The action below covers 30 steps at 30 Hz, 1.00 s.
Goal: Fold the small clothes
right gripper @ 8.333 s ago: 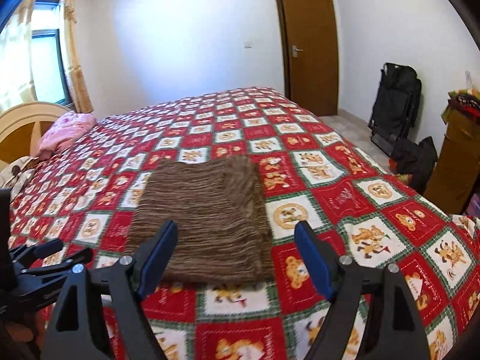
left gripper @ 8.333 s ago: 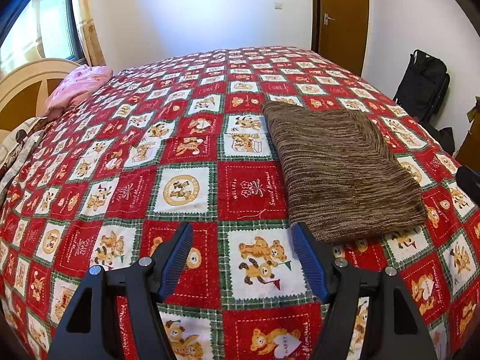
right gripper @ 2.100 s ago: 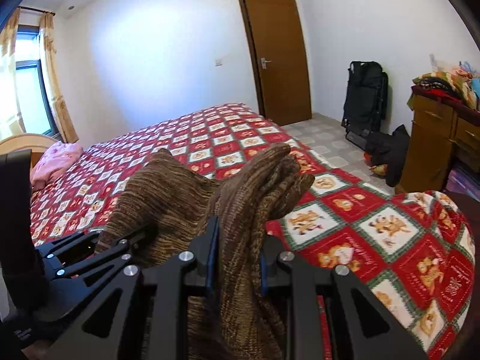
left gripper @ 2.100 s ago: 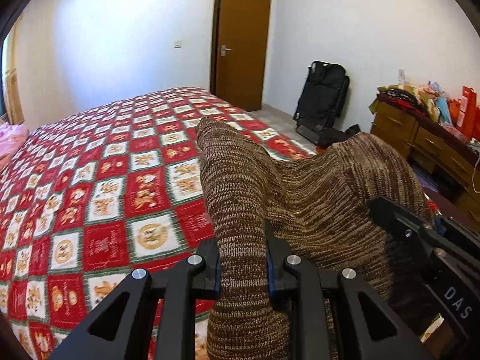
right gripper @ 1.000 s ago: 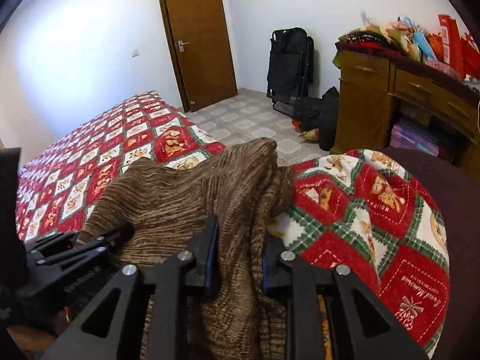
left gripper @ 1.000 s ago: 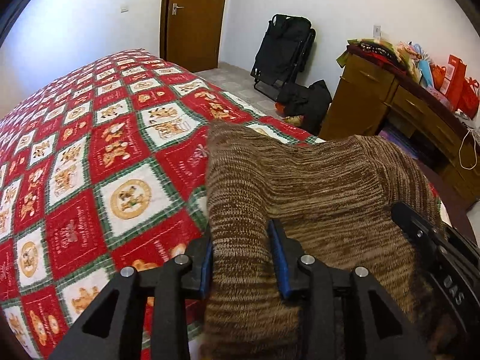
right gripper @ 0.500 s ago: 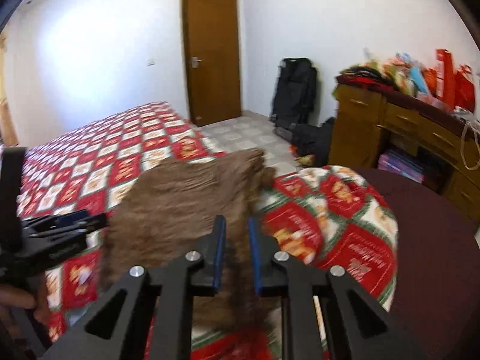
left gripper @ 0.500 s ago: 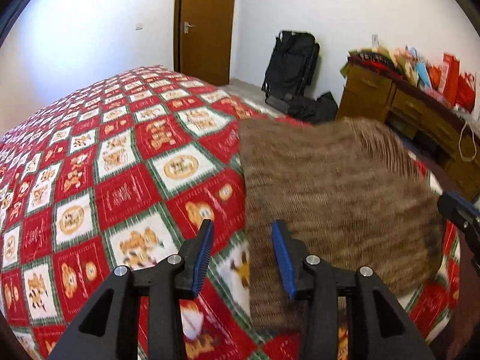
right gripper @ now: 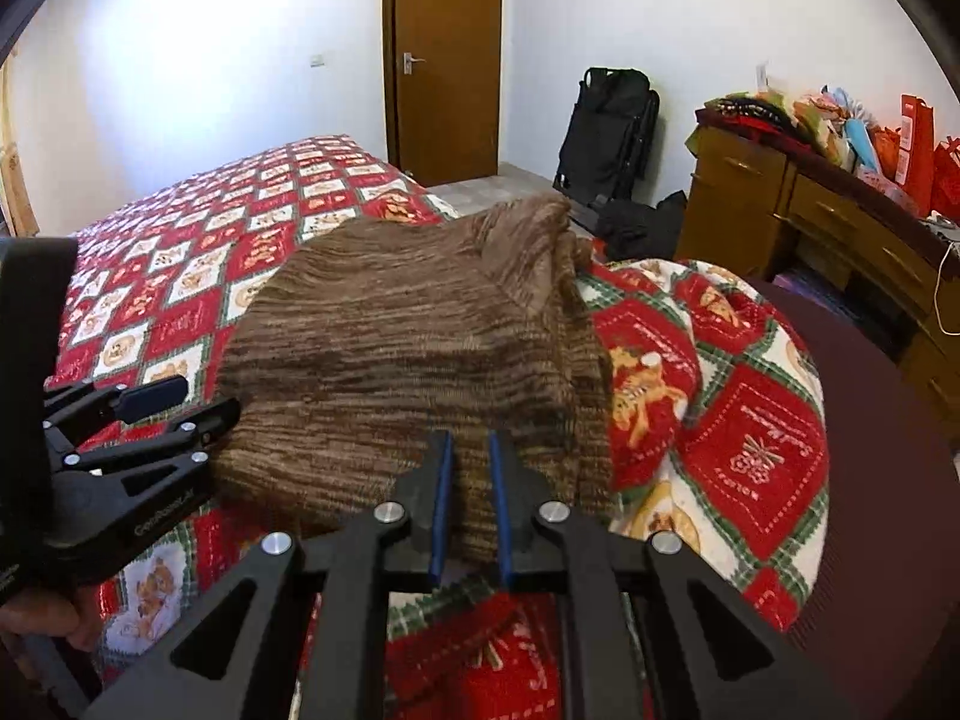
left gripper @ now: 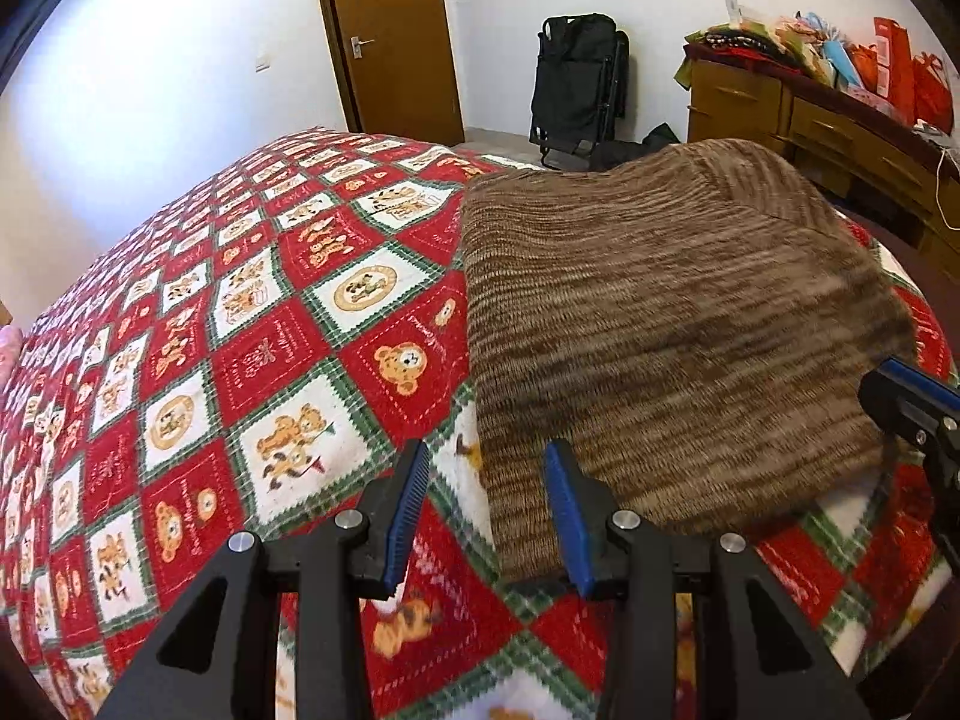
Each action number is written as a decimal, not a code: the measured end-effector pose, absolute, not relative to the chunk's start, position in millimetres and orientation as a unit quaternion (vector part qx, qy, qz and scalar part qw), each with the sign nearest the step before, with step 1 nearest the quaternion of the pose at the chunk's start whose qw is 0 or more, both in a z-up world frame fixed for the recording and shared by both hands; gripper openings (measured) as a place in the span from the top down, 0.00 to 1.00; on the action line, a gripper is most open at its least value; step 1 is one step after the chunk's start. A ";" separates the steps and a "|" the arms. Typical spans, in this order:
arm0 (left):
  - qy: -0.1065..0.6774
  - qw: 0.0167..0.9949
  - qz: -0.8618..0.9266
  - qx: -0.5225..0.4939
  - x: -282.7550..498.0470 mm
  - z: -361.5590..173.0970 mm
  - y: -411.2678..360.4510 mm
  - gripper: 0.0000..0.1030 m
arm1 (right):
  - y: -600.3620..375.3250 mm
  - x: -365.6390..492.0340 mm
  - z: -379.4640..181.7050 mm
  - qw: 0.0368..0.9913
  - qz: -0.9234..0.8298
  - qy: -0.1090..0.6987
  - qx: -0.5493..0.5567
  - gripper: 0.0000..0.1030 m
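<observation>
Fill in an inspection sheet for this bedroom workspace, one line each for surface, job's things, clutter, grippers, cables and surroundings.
Surface: bed under a red, white and green teddy-bear quilt, its corner rumpled.
Job's things: folded brown knit garment lying near the bed's corner.
Clutter: bags and clothes piled on the wooden dresser; dark bags on the floor beside it.
Grippers: left gripper open, beside the garment's near edge; right gripper with a narrow gap between its fingers, at the garment's near edge, holding nothing.
Cables: a thin white cord hangs over the dresser front.
Surroundings: closed brown door, white walls, black folded stroller.
</observation>
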<state>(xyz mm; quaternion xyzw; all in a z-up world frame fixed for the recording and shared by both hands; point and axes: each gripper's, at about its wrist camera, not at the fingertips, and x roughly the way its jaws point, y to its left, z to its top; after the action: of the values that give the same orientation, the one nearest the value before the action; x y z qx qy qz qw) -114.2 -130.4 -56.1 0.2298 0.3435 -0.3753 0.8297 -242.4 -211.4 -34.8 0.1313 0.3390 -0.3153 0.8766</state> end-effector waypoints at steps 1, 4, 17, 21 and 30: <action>0.345 0.831 -0.374 0.226 -115.5 -53.4 -125.9 0.59 | -210.8 -246.0 -31.7 0.877 -0.314 0.332 0.145 0.82; 0.351 0.834 -0.366 0.216 -119.1 -47.5 -116.4 0.59 | -201.8 -255.6 -16.8 0.884 -0.321 0.306 0.149 0.81; 0.254 0.883 -0.355 0.174 -165.9 12.6 -68.7 0.39 | -165.0 -296.6 19.6 0.883 -0.393 0.224 0.121 0.32; 0.217 0.894 -0.361 0.153 -182.8 29.7 -54.8 0.28 | -157.8 -302.6 29.7 0.878 -0.420 0.204 0.101 0.26; 0.204 0.900 -0.362 0.130 -198.2 43.8 -39.9 0.25 | -146.6 -310.4 46.6 0.887 -0.421 0.165 0.098 0.20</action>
<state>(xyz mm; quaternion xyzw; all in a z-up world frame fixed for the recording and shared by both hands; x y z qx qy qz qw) -198.2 -39.9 43.8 0.1305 0.2035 -0.3621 0.9003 -310.4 -146.6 46.6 0.0979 0.1649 -0.4207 0.8867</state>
